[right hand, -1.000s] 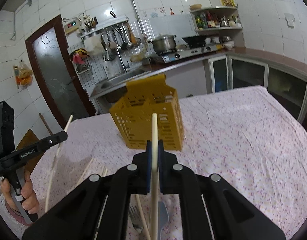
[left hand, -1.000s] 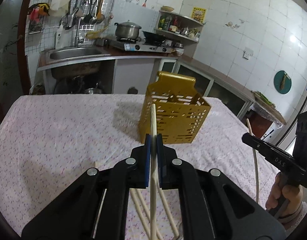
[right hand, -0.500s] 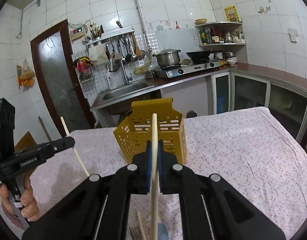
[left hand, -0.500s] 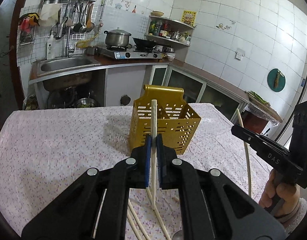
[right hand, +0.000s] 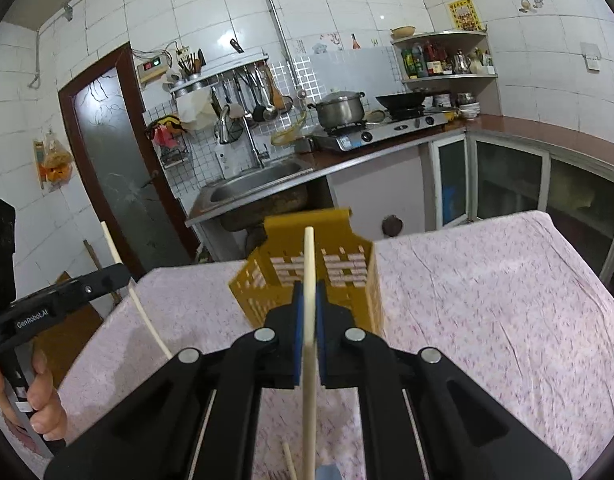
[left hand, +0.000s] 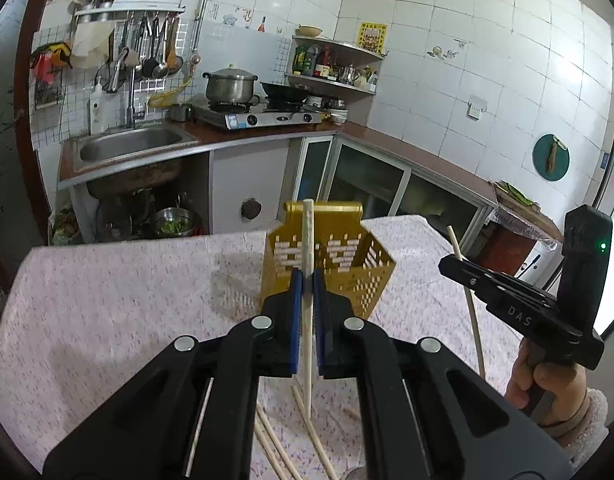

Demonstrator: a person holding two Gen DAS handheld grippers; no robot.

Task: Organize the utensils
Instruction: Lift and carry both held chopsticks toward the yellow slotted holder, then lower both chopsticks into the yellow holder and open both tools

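Left wrist: slim wooden chopstick (left hand: 307,240) before slotted (gold) holder (left hand: 347,256).

right gripper (left hand: 451,266) side: "DAS", pale letters on the black body, left wrist view
left gripper (right hand: 121,274) side: "GenRobot.AI", white print on the black body, right wrist view
yellow wall poster (left hand: 373,37): dark characters, too small to read
stove (left hand: 263,117) front sticker: blue-white label, text not legible
shelf bottles (right hand: 421,59): labels visible, not readable
switch box (right hand: 153,65) by the door: red and green indicators, no readable text
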